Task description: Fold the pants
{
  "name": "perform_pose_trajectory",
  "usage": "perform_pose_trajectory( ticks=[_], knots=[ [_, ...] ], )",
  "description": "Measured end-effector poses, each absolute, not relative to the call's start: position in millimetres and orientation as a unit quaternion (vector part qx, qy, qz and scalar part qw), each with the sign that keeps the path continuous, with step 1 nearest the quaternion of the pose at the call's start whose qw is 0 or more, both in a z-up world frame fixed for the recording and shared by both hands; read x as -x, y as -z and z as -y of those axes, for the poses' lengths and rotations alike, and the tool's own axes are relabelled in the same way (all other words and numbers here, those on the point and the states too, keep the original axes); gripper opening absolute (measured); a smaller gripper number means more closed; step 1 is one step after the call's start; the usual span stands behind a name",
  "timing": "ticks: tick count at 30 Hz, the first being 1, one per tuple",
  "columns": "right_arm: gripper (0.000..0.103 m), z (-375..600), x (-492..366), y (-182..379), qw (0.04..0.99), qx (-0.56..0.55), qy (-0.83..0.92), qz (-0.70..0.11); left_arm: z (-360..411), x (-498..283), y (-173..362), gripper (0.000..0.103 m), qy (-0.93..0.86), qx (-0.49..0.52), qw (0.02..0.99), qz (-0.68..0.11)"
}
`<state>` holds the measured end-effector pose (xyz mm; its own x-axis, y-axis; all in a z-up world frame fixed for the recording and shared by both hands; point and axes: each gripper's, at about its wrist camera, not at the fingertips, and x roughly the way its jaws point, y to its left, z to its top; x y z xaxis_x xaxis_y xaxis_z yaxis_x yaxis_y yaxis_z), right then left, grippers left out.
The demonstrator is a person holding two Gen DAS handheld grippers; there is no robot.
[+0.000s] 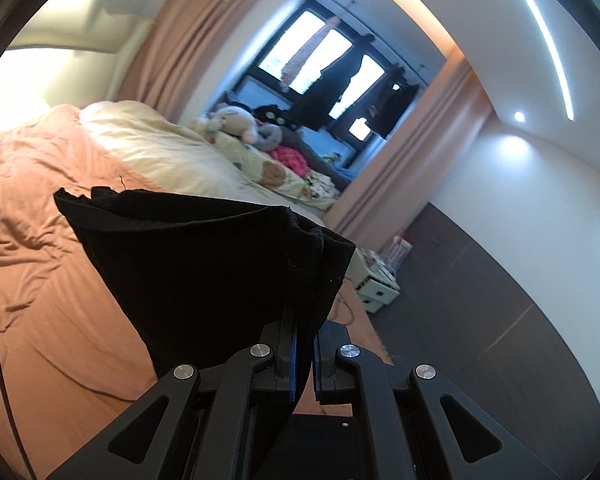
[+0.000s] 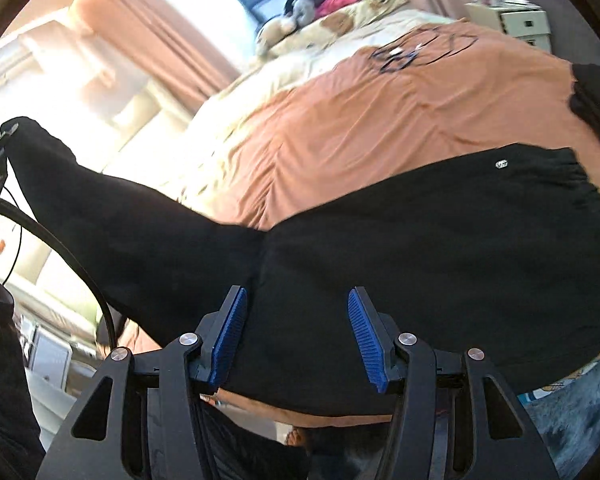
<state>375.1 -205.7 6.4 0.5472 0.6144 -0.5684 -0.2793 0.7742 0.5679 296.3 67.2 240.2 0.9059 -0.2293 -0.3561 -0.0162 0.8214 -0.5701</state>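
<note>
A: Where are the black soft-fabric pants (image 2: 420, 260) right now?

B: Most of the garment lies spread on the rumpled orange bedsheet (image 2: 380, 120), waistband end to the right in the right wrist view. One leg rises off the bed to the upper left, where the left gripper (image 1: 305, 340) has its hem.

A: So that claw is clamped?

B: Yes, its blue pads are pressed together on a fold of the black cloth, which drapes up and over the fingers in its own view. I judge the leg is held high so it can be carried over the other and laid flat.

A: And the right gripper (image 2: 296, 332)?

B: Its jaws stand apart, ribbed blue pads (image 2: 230, 340) on either side of the cloth near the crotch, gripping nothing. The fabric lies beyond the pads, not pinched. Probably it is placed there to pin or take that point, though I can't be sure.

A: Anything in the way?

B: A tangle of thin black cable (image 2: 412, 50) lies on the sheet further up, well apart from the pants. A cream quilt (image 1: 160, 144) and some stuffed toys (image 1: 236, 124) sit toward the head of the bed, also clear. A thick black cord (image 2: 60, 240) loops near the lifted leg on the left and could snag it.

A: And beside the bed?

B: A small white drawer unit (image 1: 376, 284), salmon curtains (image 1: 188, 40), a dark-framed window (image 1: 324, 56).
</note>
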Motion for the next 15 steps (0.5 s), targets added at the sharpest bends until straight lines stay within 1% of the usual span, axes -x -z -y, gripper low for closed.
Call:
perform_pose_trajectory(
  ticks=[7,15],
  knots=[
    [0.051,247.0,-351.0,9.5,0.863,-0.240,-0.244,-0.372,-13.2,-320.0,-252.4,0.006,0.090,0.283,0.928,-0.225],
    [0.051,278.3,-337.7,40.7,0.858,-0.277,-0.225,-0.370,41.6,-361.9,-242.4,0.006,0.116,0.281,0.915,-0.265]
  ],
)
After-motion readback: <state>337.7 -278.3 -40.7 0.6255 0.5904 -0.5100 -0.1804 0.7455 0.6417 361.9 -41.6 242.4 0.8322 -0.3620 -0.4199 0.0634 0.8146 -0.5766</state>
